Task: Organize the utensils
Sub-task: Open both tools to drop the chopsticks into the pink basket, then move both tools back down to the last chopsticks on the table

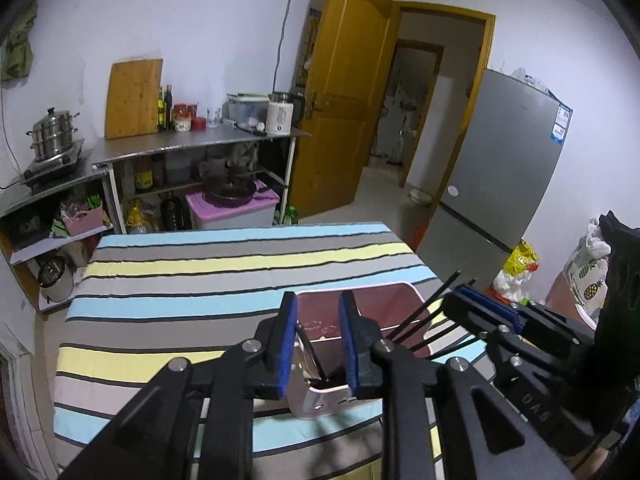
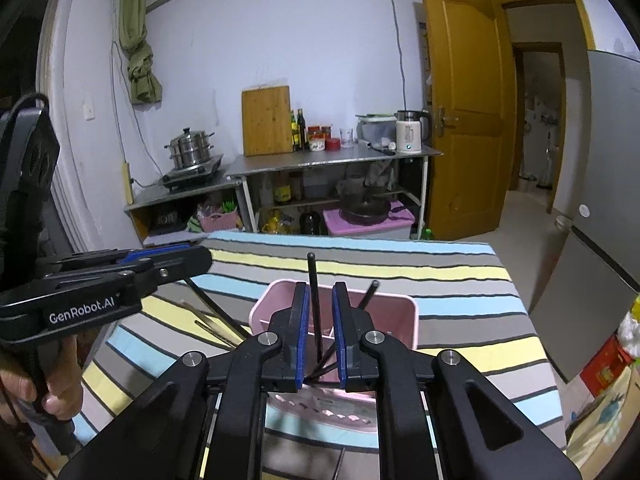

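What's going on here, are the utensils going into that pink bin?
A person holds a gripper in each hand over the pink utensil holder on the striped tablecloth. Black chopsticks already stand in it. The right gripper straddles one without pressing it, and the left gripper, also open, hovers over the holder with nothing in it.

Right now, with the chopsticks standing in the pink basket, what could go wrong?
1. The chopsticks lean loosely between the right gripper's parted jaws; pulling back might catch and tip them out.
2. The basket looks light; a nudge could slide it.
3. The left gripper hangs close by, so the two could collide.
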A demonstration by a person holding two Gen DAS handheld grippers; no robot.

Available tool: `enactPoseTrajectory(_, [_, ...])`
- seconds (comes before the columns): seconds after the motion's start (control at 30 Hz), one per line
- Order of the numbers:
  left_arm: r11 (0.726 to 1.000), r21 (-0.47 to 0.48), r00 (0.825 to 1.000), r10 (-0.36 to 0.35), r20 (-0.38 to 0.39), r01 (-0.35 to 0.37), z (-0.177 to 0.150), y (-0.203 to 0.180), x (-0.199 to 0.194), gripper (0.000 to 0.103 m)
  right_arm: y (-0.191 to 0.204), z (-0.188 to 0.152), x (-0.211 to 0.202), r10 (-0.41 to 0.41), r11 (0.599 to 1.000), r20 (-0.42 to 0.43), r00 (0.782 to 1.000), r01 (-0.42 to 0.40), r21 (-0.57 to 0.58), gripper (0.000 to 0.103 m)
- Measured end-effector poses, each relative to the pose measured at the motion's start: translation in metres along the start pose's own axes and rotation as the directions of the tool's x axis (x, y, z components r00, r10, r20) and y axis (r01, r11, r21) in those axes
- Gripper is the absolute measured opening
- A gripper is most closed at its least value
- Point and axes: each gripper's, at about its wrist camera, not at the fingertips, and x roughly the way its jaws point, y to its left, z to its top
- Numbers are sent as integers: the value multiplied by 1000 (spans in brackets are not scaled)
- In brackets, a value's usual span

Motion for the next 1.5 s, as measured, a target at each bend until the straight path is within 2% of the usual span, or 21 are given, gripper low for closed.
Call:
enactPoseTrajectory(0.23, [1000,-4,999,-3,49,3,-12,-4,-34,27,0,-8,-38,0,1000,39,999,0,10,12])
enactPoseTrajectory(0.6, [1000,4,998,-29,58,29,-46,-19,-58,29,-4,-37,-76,-17,999,35,999,16,38,13])
enactPoseTrajectory(1.07, [999,4,999,-47,17,47,-99,-31,-59,29,-14,-87,-96,-31,996,-14,999,32,81,13])
enactPoseTrajectory(1.5, [998,-22,995,-53,-87,51,-146,-34,-36,29,-25,-130,-92,-17,991,-95,995,29,132,13])
